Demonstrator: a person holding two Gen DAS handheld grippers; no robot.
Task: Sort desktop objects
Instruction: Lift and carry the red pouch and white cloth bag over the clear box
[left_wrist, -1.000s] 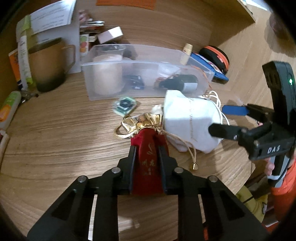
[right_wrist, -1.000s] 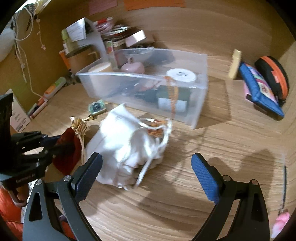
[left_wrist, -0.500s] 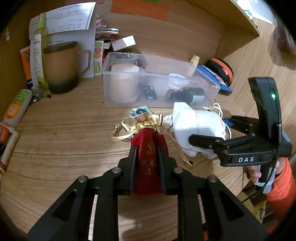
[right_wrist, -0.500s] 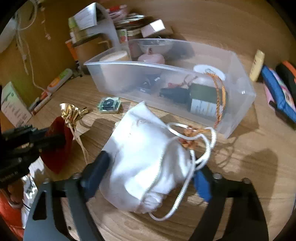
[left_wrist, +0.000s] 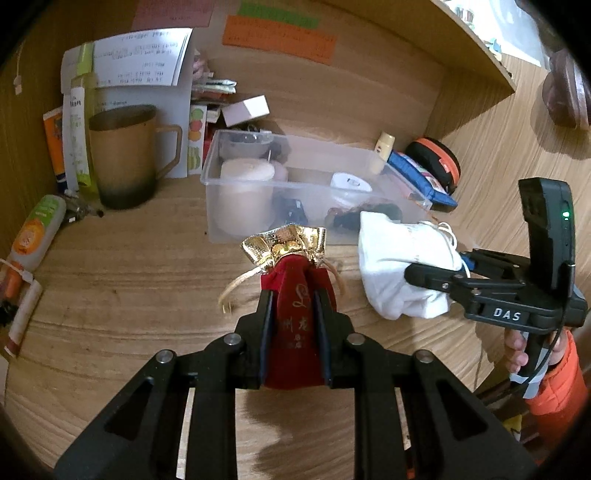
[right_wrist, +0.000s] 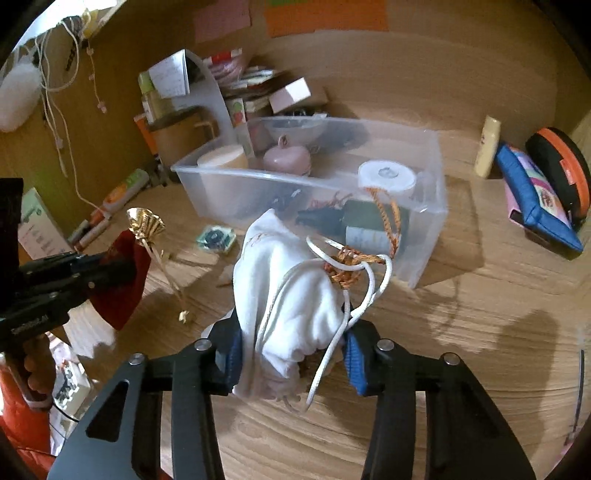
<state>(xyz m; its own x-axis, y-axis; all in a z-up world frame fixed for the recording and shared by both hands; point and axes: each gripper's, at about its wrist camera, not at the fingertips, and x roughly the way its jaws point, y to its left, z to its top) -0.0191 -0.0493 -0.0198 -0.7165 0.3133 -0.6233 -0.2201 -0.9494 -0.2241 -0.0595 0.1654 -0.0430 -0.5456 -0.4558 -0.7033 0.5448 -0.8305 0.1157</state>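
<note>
- Two grippers, each with a drawstring pouch between its fingers, face one clear storage bin that stands on the wooden desk.
- Left gripper: pressed together on the red velvet pouch, pinching its lower body. The pouch's long axis runs straight ahead along the fingers, and its gold-trimmed mouth points at the bin's near wall.
- Right gripper: jaws closing, with the white cloth pouch between them; the blue pads already bear on its bunched bottom. Its white drawcord hangs loose over the right finger, knotted with an orange braid that runs back over the bin's rim.
- Both pouches appear raised off the desk, side by side, red one to the left, just short of the bin.
- Governing relation: the bin lies directly ahead of both grippers, its long side across their line of approach. The white pouch's top overlaps the front wall in the right wrist view; the red pouch's mouth overlaps it in the left wrist view. Which hand is nearer cannot be told.
- Judgement: carrying either pouch in calls for a lift over the rim, then a forward move; the braid tethered to the bin may snag the white pouch.
- A small green packet lies on the desk between the pouches and the bin, unsorted.
</note>
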